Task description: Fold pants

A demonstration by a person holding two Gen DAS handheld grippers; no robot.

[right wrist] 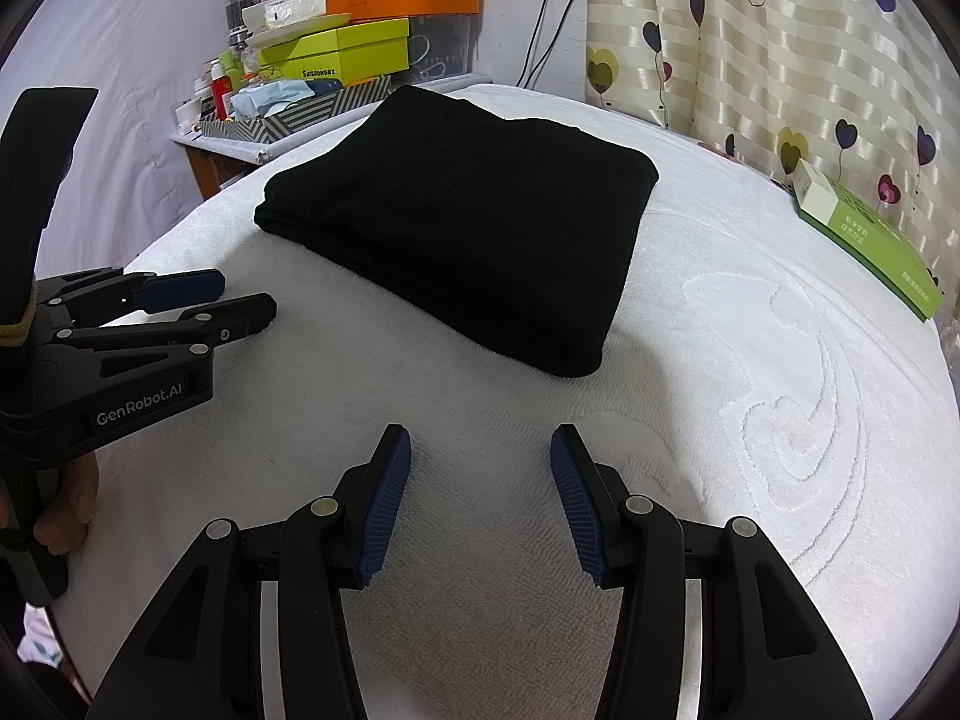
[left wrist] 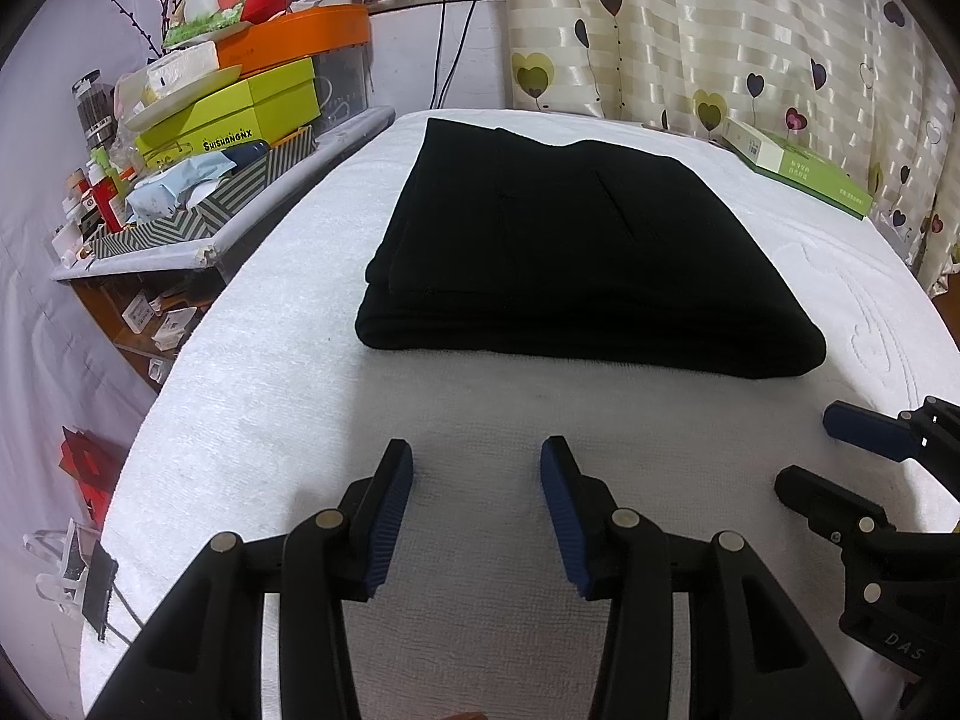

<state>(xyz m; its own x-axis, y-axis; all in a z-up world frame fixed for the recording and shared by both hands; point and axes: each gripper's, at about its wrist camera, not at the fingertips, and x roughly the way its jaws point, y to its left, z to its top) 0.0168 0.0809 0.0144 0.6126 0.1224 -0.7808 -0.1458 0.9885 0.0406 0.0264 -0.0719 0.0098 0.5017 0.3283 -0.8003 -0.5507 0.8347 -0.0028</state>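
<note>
On the white bed, left wrist view:
Pants: black pants (left wrist: pixel 570 246) folded into a thick flat stack, lying on the white towel cover (left wrist: pixel 270 372), toward the far edge and well back from the near edge.
Layers: several stacked at the near-left corner of the stack, lined up neatly.
Left gripper (left wrist: pixel 477 510): low over the bare cover near the near edge, jaws wide apart, holding nothing, well apart from the pants.
Right gripper (left wrist: pixel 840 456): seen at the right edge of the bed, jaws a little apart, nothing between them.
Green box (left wrist: pixel 798 165): at the far right corner, apart from the pants.
Messy side table (left wrist: pixel 204 180): beside the left edge, full of boxes.

On the same bed, right wrist view:
Pants: same black stack (right wrist: pixel 468 228), flat, tidy corners, no leg sticking out.
Right gripper (right wrist: pixel 480 501): over bare cover by the near edge, jaws wide apart, empty.
Left gripper (right wrist: pixel 234 300): near the left edge, pointing at the stack, not touching it, jaws a little apart and empty.
Hand (right wrist: pixel 66 510): part seen under the left tool.

Done so far: folding looks finished, by the look of the stack.
Left to do: maybe nothing; at most a small pat to smooth it.
</note>
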